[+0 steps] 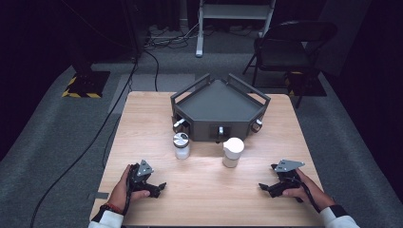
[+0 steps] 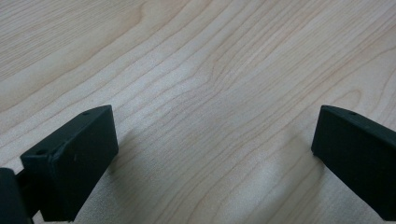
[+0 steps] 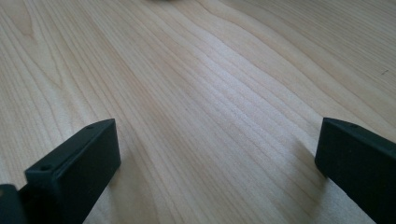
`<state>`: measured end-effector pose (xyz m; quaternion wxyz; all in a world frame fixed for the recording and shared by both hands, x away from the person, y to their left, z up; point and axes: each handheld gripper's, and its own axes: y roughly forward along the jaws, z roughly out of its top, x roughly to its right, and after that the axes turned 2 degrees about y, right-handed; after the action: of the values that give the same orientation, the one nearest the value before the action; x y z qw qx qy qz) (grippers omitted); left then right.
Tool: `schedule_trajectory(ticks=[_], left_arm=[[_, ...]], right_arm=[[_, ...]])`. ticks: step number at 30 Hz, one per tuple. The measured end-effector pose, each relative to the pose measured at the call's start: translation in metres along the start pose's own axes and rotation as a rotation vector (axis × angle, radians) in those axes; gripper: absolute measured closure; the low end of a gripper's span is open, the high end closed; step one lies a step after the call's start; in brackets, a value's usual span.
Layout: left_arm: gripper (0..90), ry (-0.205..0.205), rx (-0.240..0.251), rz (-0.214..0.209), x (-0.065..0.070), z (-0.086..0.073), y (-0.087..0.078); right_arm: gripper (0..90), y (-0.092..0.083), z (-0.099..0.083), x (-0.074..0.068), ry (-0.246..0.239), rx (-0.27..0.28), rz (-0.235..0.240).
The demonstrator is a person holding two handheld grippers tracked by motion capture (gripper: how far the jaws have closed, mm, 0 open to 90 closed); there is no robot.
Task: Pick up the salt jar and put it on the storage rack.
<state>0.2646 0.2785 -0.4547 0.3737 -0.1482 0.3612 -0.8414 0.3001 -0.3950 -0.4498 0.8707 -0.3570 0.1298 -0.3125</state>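
Resting low on the desk (image 1: pixel 209 190), left gripper (image 1: pixel 159 188) and right gripper (image 1: pixel 264 187), jaws wide apart, nothing held. Probably a start pose. Next, likely reaching toward jar (image 1: pixel 181 145) or white pot (image 1: pixel 233 151).

Dim room, lit wooden table (image 1: pixel 209 190); soft shadows beneath each gripper's jaws; wood beyond them slightly glared and blurred

Two upright jars, steel-lidded (image 1: pixel 181 145) and white-lidded (image 1: pixel 233 152), stand before the grey tray (image 1: pixel 219 102).

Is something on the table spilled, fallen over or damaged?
Nothing stands out. Both jars stand upright before the grey rack, lids on, nothing spilled. The left gripper and right gripper rest open on the table.
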Motion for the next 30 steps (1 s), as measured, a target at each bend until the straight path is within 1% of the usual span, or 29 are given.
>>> schedule_trajectory(ticks=[3, 21, 25, 30], left_arm=[[0.1, 0.001, -0.001, -0.002, -0.0002, 0.0003, 0.0002], [0.1, 0.004, 0.000, -0.007, -0.0009, 0.0001, 0.0000], [0.1, -0.001, 0.000, -0.002, 0.0003, 0.0003, 0.0000], [1.1, 0.008, -0.001, 0.000, 0.0016, 0.0022, 0.0001]], right_arm=[[0.0, -0.0008, -0.0009, -0.0019, 0.008, 0.001, -0.008], [0.0, -0.0010, -0.0011, -0.0013, 0.007, 0.001, -0.006], [0.0, -0.0010, -0.0011, -0.0013, 0.007, 0.001, -0.006], [0.0, -0.0010, -0.0010, -0.0011, 0.007, 0.000, -0.005]])
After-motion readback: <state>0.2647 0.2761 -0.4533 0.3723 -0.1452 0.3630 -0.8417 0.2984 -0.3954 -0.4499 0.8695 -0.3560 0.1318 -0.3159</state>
